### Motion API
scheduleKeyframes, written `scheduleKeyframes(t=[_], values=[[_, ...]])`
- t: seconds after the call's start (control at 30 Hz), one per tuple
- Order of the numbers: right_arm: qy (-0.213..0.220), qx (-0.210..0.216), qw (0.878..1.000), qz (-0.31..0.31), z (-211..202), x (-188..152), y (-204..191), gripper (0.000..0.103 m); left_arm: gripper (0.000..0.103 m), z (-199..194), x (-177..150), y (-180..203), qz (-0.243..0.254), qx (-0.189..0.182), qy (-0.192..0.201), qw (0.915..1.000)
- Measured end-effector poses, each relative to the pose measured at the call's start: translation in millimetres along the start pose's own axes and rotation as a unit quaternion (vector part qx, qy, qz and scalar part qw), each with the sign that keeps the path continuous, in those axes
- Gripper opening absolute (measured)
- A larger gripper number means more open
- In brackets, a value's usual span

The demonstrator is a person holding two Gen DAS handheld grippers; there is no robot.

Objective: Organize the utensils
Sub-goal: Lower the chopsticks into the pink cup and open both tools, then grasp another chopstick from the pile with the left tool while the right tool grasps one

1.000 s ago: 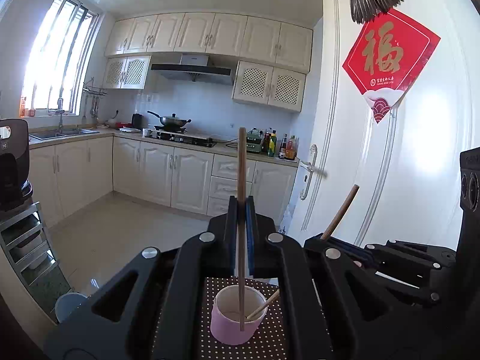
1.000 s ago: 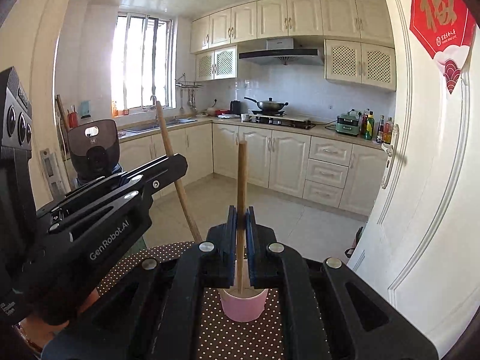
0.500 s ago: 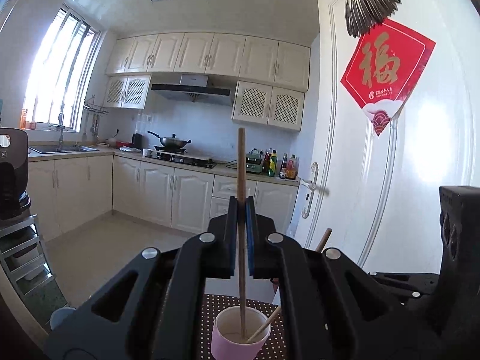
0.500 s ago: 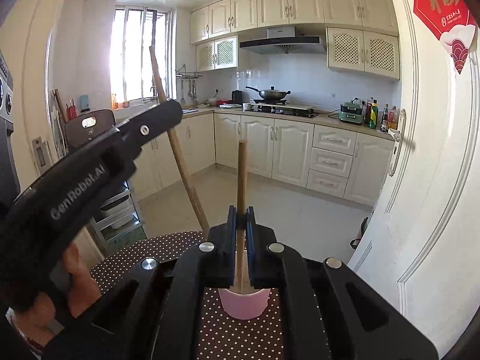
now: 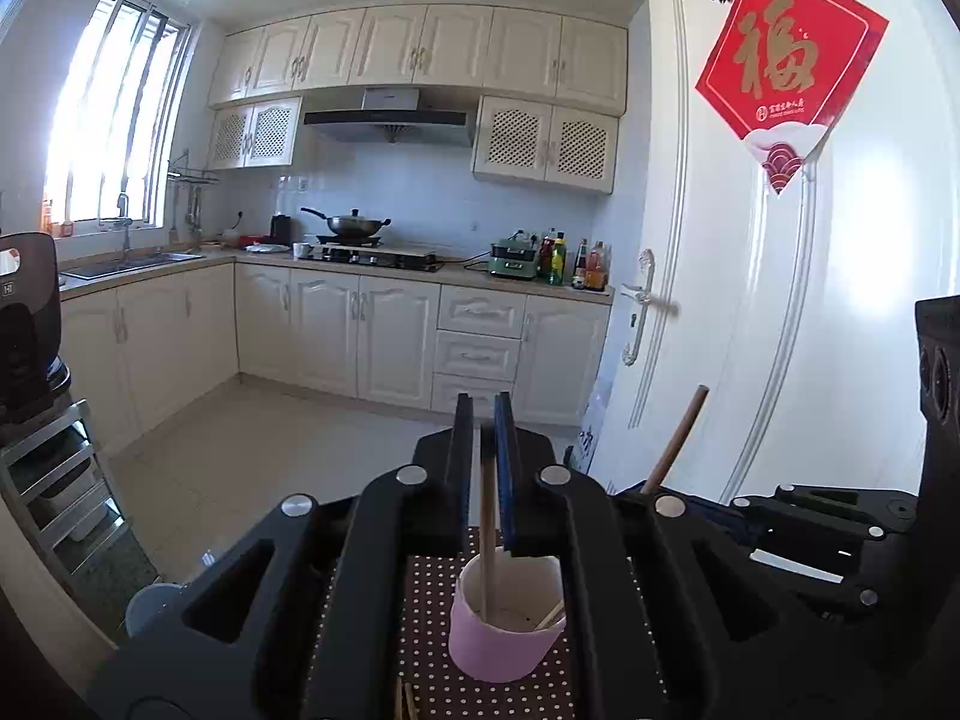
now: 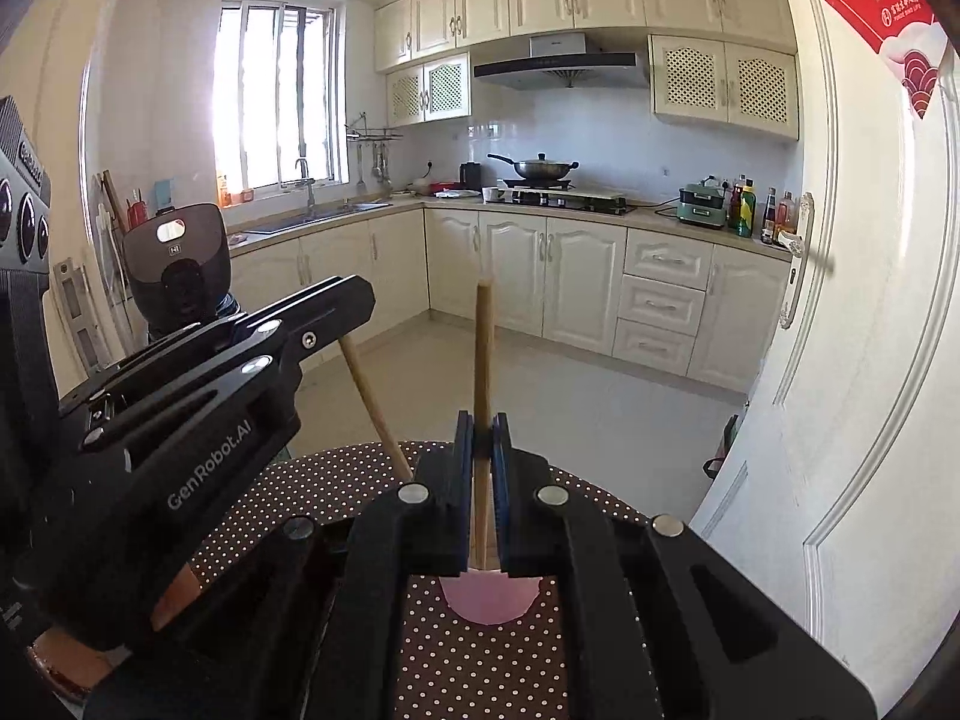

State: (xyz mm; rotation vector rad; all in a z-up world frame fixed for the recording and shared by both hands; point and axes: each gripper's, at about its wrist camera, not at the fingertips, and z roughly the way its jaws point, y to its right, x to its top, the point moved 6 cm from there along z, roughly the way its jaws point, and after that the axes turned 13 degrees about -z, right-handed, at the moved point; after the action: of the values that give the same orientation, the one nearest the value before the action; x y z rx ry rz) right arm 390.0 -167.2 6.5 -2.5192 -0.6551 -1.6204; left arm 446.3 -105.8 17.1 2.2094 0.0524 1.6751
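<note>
Left hand-held gripper slightly parted; right hand-held gripper clamped.

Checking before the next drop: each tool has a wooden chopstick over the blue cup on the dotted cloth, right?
Not quite: the cup is pink, not blue, as the left wrist view shows. The rest holds: the left tool and right tool each have a wooden chopstick over it on the dotted cloth.

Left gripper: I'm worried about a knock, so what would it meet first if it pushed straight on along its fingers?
Probably the pink cup, just beyond the left gripper on the polka-dot tablecloth. The chopstick between the parted fingers already reaches into it. How far the cup is cannot be judged.
</note>
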Motion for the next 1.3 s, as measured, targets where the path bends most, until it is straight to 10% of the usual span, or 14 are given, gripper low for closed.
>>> scheduleKeyframes(t=[0.07, 0.13, 0.5, 0.7, 1.3], values=[[-0.003, -0.001, 1.000, 0.002, 1, -2, 0, 0.005, 0.023, 1, -2, -3, 0.001, 0.004, -0.011, 0.9999], [-0.006, -0.001, 1.000, 0.005, 3, -3, 0, 0.005, 0.062, -2, -3, -4, 0.003, 0.008, -0.010, 0.9999], [-0.019, -0.002, 1.000, 0.016, 2, -10, -3, 0.006, 0.072, -24, -7, -12, 0.030, 0.022, -0.020, 0.9991], [-0.018, -0.019, 0.999, 0.025, -13, -11, -4, 0.027, 0.077, -39, -16, -25, 0.035, 0.034, -0.051, 0.9975], [-0.086, 0.032, 0.996, -0.013, -32, -66, -64, 0.035, 0.078, -80, -91, -88, 0.029, 0.064, -0.222, 0.9725]])
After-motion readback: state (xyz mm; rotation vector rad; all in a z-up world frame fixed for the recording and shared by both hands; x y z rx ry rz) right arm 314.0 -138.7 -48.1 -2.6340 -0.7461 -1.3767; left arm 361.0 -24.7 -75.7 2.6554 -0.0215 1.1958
